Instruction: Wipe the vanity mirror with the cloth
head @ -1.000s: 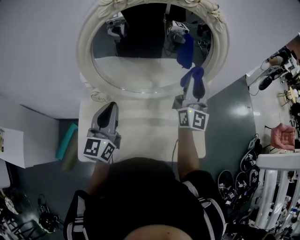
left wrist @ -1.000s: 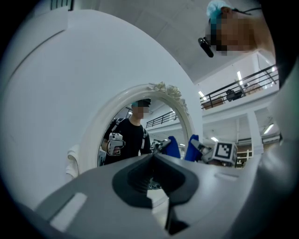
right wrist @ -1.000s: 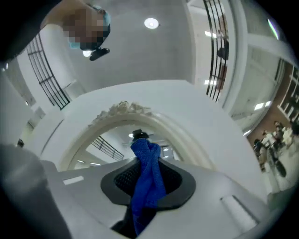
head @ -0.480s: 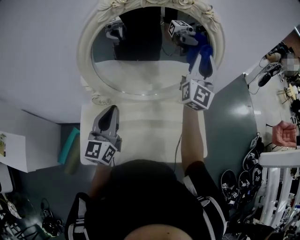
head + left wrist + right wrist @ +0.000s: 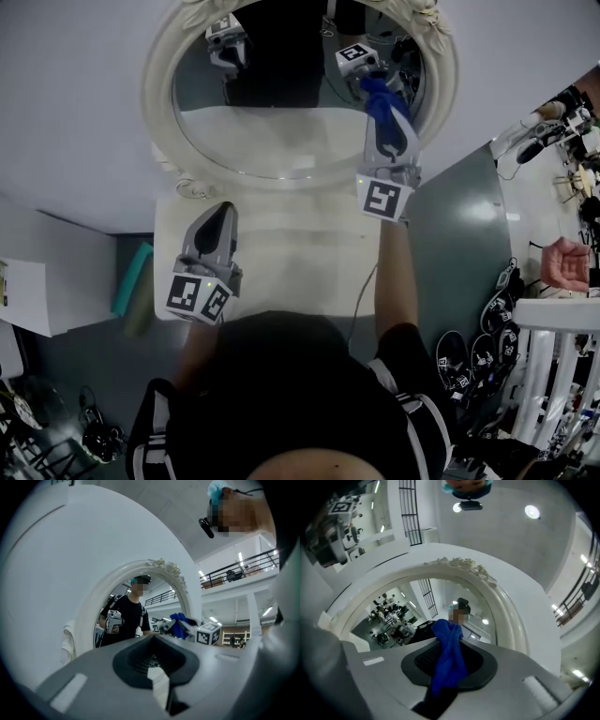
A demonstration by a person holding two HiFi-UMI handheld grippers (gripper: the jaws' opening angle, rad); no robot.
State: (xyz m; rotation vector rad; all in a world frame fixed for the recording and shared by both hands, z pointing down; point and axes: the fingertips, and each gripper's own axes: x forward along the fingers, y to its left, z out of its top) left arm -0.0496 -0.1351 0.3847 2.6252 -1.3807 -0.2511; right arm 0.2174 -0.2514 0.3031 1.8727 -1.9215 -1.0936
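White wall is filling the upper left of the head view with nothing standing against it. Lower left, a teal object (image 5: 132, 281) is lying on the dark floor just beside the pale tabletop (image 5: 291, 253); what it is I cannot tell.

Left of centre, the left gripper (image 5: 217, 217) is hovering over the tabletop's left half, well short of the vanity mirror (image 5: 272, 141), its jaws pressing together with nothing between them. Bare tabletop is lying open between it and the mirror's cream frame.

The mirror is standing at the table's far edge, taking up the upper middle, and the upper edge of the picture is cutting off the top of its carved frame.

Right of centre, the right gripper (image 5: 387, 120) is pointing at the right part of the glass, jaws clamping the blue cloth (image 5: 378, 92). The cloth is meeting its own reflection there, close to the frame's inner right edge. In the right gripper view the cloth (image 5: 449, 658) is bunching out of the jaws and covering part of the glass behind.

Further right, grey-green floor (image 5: 459, 244) is lying open beside the table. At the right edge, a white railing (image 5: 553, 366), dark coiled gear (image 5: 487, 352) too small to name and another person's hand (image 5: 565, 267) are crowding in, partly cut off. At the bottom, the person's dark-clad body (image 5: 291, 394) is hiding the table's near edge.
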